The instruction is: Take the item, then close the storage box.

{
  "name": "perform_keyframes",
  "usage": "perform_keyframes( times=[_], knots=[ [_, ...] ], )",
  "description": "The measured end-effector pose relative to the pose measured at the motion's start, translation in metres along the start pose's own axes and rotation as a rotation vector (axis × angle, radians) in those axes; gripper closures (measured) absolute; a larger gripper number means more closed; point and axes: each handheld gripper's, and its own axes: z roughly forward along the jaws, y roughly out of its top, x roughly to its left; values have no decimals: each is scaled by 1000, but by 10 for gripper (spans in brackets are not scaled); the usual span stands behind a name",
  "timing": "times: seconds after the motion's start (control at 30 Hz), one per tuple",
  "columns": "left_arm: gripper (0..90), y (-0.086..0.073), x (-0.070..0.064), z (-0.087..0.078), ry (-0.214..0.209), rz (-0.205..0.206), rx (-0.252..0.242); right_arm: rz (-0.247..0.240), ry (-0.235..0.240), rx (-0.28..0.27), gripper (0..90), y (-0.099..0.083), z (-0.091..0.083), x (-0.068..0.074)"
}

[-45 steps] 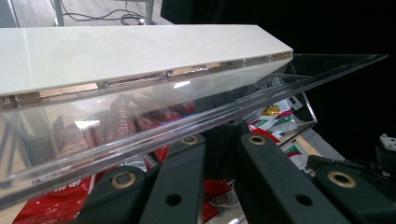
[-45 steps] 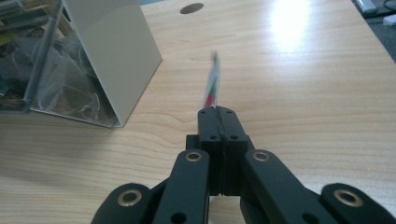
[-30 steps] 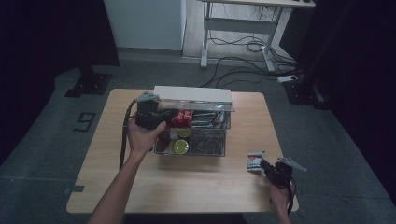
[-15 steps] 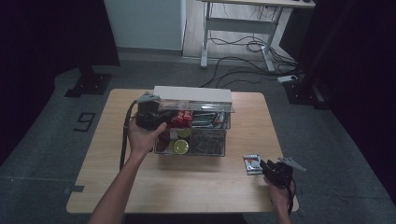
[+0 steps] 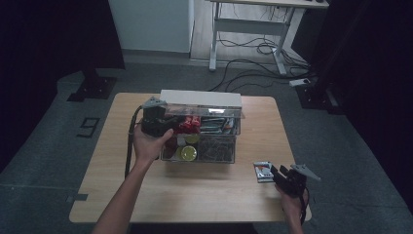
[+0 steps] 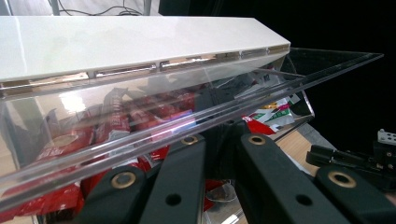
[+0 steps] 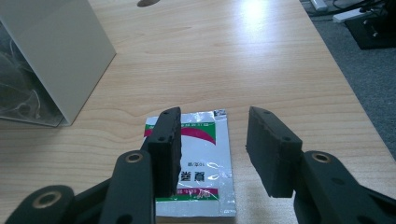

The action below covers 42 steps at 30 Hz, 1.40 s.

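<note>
right gripper (image 7: pixel 212 149) fingers apart over silver packet (image 7: pixel 203 158), left gripper (image 5: pixel 155 117) seemingly at clear box (image 5: pixel 229 146)

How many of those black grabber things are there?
2. The left hand-held gripper is at the left end of the clear box, up by its lid. The right hand-held gripper is low at the table's right front, open over a silver packet.

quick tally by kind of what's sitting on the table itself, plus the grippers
clear box: 1
silver snack packet lying loose on the table: 1
grippers: 2, the left gripper at the box, the right gripper by the packet
total: 4
The packets inside the box overlap too much to count.
</note>
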Motion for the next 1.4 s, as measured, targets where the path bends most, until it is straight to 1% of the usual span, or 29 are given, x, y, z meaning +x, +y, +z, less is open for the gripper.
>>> perform_keyframes(
  times=[0.2, 0.33, 0.9, 1.23, 1.4],
  knots=[
    [900, -2, -1, -4, -7, 3, -5, 6, 4, -3, 555, 0, -1, -2],
    [900, -4, -1, -7, -8, -3, -10, 5, 7, -2, 560, -1, -2, -2],
    [899, -16, 3, -12, -20, -18, 1, 16, 12, 2, 574, -4, -1, -4],
    [897, -22, 4, -17, -28, -22, 0, 15, 7, 6, 576, -5, -1, -5],
    [897, -25, 4, -21, -30, -23, -4, 25, 7, 3, 577, -6, -2, -7]
  ],
)
